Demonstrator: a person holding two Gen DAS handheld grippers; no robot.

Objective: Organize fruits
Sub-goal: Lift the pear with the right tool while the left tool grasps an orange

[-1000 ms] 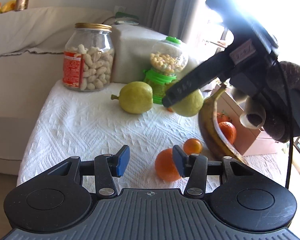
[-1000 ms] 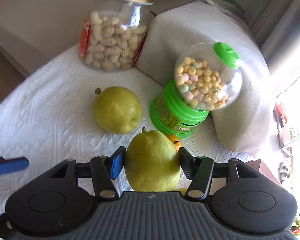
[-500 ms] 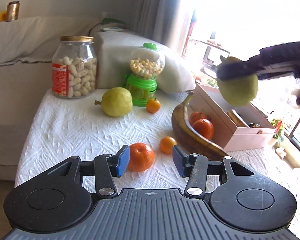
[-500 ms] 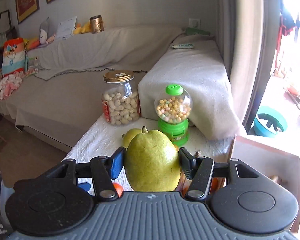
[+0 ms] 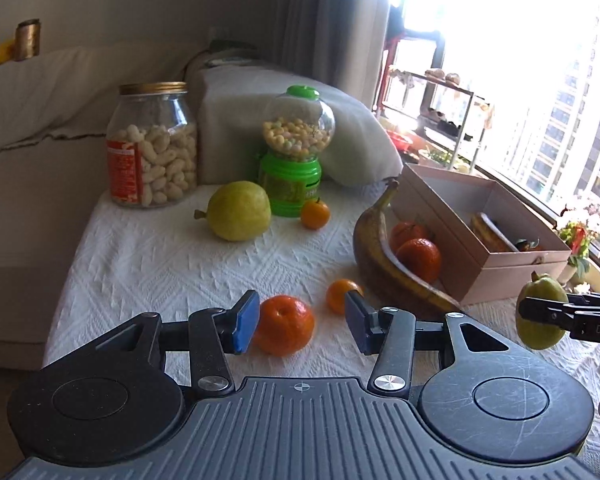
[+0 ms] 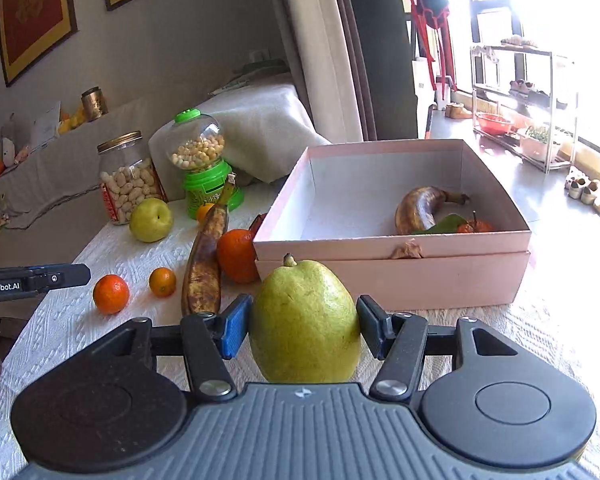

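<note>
Far ahead-left of the left gripper (image 5: 300,322), a gold-lidded glass jar (image 5: 152,146) is packed with pale puffed snacks; right of it a green candy dispenser (image 5: 296,152) holds coloured balls. The left gripper's jaws stand apart, gripping nothing, a mandarin (image 5: 283,325) on the white cloth (image 5: 151,264) just beyond them. The right gripper (image 6: 304,326) clamps a green pear (image 6: 304,322) upright. Directly ahead of it, the open pink box (image 6: 392,276) holds a browned banana (image 6: 420,206), a green leaf and a small mandarin.
</note>
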